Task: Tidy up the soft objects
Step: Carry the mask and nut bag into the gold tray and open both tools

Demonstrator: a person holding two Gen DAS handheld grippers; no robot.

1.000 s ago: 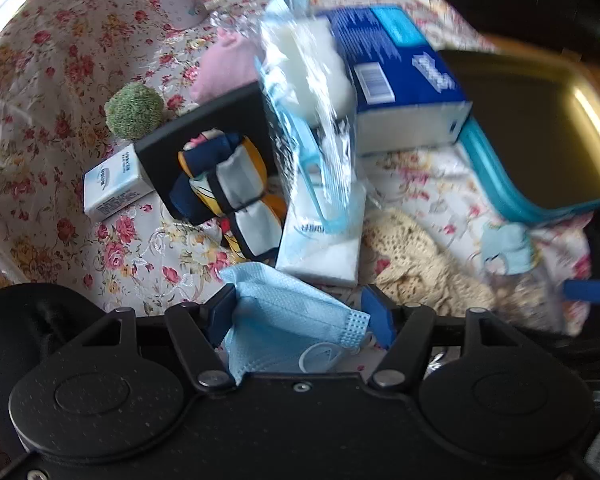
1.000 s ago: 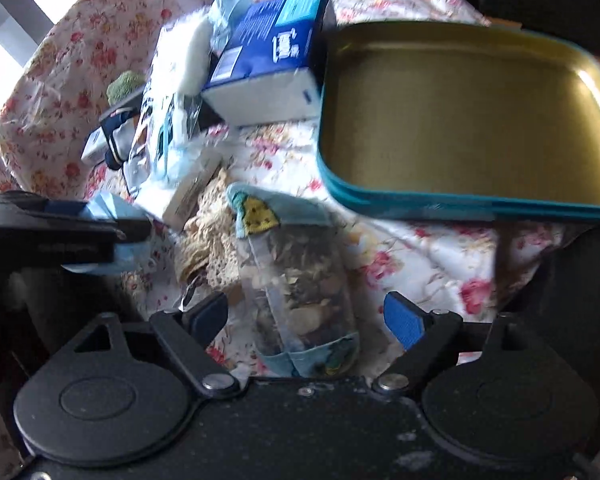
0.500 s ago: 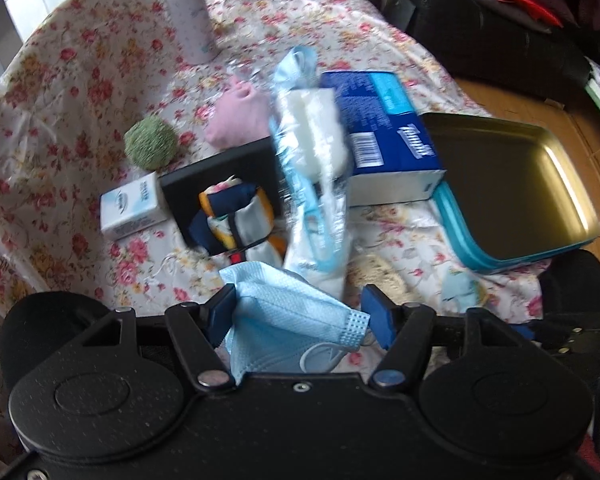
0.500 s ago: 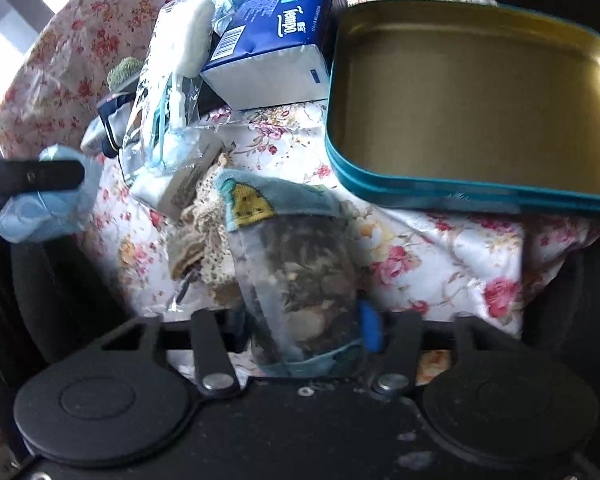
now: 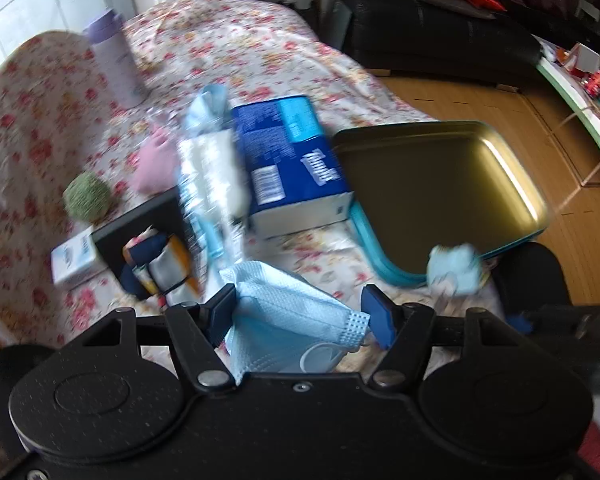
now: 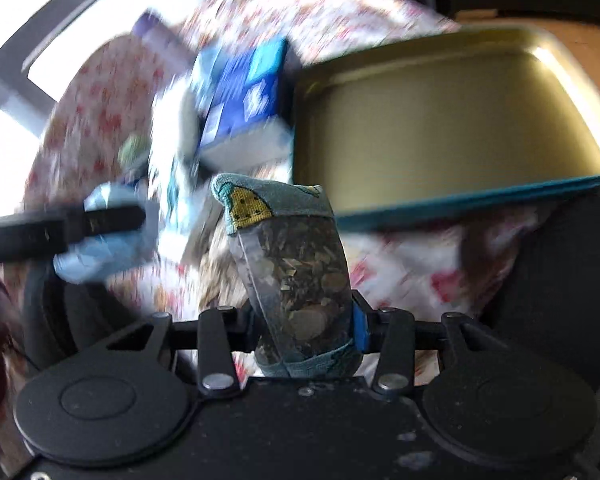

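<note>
Floral tablecloth (image 5: 236, 40) fills the scene, cluttered beside a gold tray (image 5: 440, 184) with a teal rim. Left gripper (image 5: 298, 316) is clamped on a blue face mask (image 5: 284, 316), lying crosswise between the pads. Right gripper (image 6: 306, 328) squeezes a clear potpourri pouch (image 6: 296, 264), long axis pointing forward, fabric-capped end toward the tray's near rim.

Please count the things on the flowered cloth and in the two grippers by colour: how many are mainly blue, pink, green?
Blue: 2, face mask and tissue box
Pink: 1, pouch
Green: 1, fuzzy ball
Total: 4
</note>
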